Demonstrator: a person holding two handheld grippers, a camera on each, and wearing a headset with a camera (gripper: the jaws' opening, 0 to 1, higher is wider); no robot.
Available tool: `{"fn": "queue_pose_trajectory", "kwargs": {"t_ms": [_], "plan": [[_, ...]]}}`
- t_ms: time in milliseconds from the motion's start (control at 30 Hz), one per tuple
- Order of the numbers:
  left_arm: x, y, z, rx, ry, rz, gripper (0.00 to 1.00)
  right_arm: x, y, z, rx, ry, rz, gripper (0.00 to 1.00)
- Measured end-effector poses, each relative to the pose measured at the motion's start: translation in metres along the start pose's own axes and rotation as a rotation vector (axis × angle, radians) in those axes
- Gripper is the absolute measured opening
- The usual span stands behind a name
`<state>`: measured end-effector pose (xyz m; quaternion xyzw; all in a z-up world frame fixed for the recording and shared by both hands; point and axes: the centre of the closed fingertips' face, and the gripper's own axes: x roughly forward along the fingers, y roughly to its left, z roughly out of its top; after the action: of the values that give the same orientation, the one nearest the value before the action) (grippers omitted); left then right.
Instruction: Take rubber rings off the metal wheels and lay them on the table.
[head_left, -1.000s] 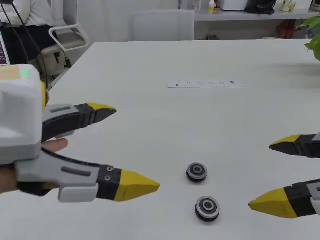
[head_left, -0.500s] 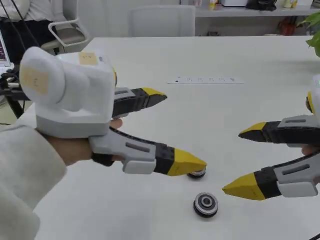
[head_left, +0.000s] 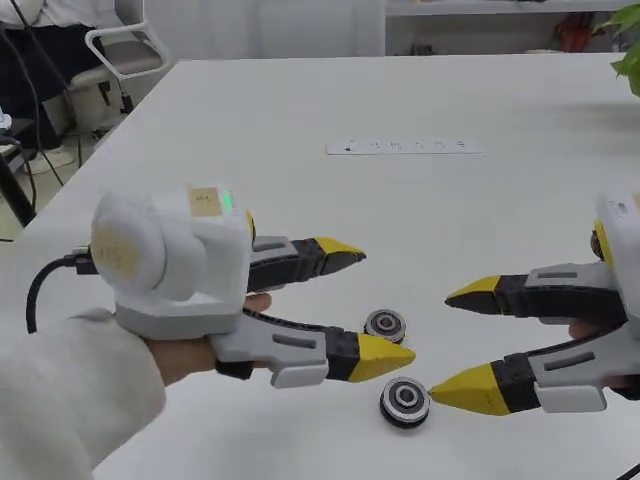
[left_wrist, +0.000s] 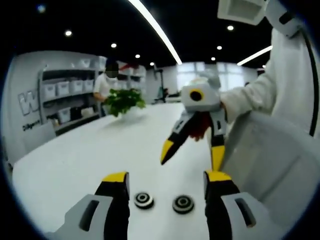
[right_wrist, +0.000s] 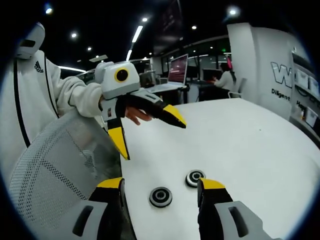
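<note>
Left gripper (head_left: 386, 304) hovers over the table (head_left: 300, 110), jaws spread wide, nothing in them. Between the grippers, far wheel (head_left: 385, 324) and near wheel (head_left: 405, 400) lie flat and apart, black rings (head_left: 405, 421) on. Right gripper (head_left: 441, 341) gapes empty, lower tip just beside the near wheel.

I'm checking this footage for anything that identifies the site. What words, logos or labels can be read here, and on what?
"adidas": on the chest of the person's white sweater, small but legible.
"W": start of large lettering on the wall, the rest unclear.
"Diligen": smaller line under it on the same wall, the rest too blurred to read.
Markings on the white strip on the table: too small to read.
</note>
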<state>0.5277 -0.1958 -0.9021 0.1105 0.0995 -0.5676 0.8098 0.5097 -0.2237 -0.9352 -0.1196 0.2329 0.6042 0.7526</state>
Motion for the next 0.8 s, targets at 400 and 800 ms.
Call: {"fn": "queue_pose_trajectory", "kwargs": {"t_ms": [400,800], "plan": [[0.02,-0.023,-0.024,0.025,0.04,-0.121,0.35,0.01,0.004,-0.028,-0.011,0.041,0.074,0.44],[0.033,-0.02,-0.056,0.012,0.092,-0.14,0.27,0.021,-0.005,-0.04,0.028,0.019,0.079,0.37]]}}
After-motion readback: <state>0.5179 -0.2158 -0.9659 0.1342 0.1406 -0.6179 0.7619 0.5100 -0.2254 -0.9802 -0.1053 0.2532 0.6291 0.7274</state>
